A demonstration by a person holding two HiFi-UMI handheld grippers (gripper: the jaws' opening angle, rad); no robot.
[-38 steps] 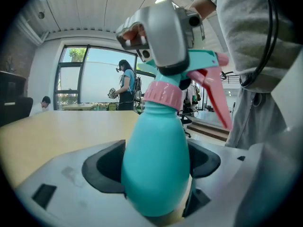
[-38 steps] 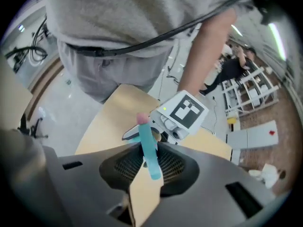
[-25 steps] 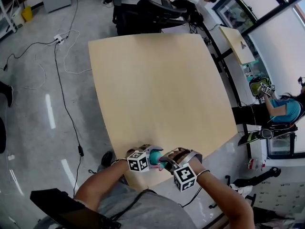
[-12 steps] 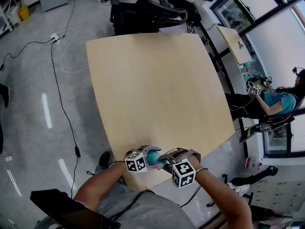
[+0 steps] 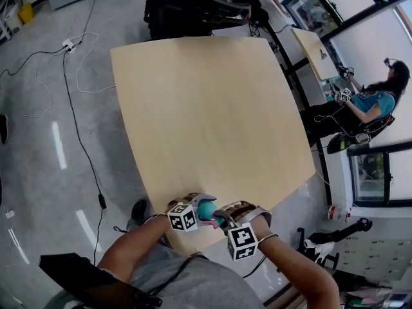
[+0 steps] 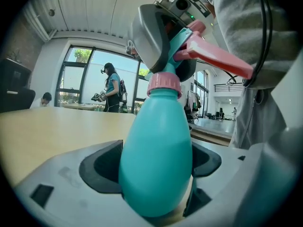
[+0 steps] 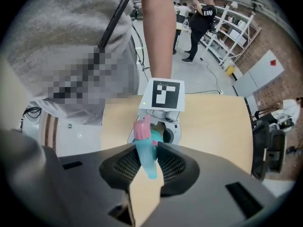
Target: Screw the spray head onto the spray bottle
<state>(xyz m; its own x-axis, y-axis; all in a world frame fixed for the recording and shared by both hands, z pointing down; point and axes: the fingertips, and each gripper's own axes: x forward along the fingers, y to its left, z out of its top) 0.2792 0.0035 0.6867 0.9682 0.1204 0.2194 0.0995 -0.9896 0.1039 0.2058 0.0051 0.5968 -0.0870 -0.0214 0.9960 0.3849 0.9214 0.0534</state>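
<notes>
At the 6 o'clock edge of the table (image 5: 206, 108), the left gripper (image 5: 201, 211) clamps the belly of the teal spray bottle (image 6: 156, 160), neck upward. The right gripper (image 7: 147, 161), pointing down from the bottle's 12 o'clock, is closed on the pink-and-teal spray head (image 7: 144, 145) at the neck. Beyond the table, dark chairs (image 5: 193, 11) stand at 12 o'clock and a seated person (image 5: 376, 102) is at 3 o'clock

**Teal spray bottle with its spray head on the neck**

A pear-shaped teal spray bottle (image 6: 156, 160) is upright at the near edge of a pale wooden table (image 5: 206, 108). The spray head (image 6: 189, 48) sits on its neck, with a pink collar, teal body and long pink trigger.
</notes>
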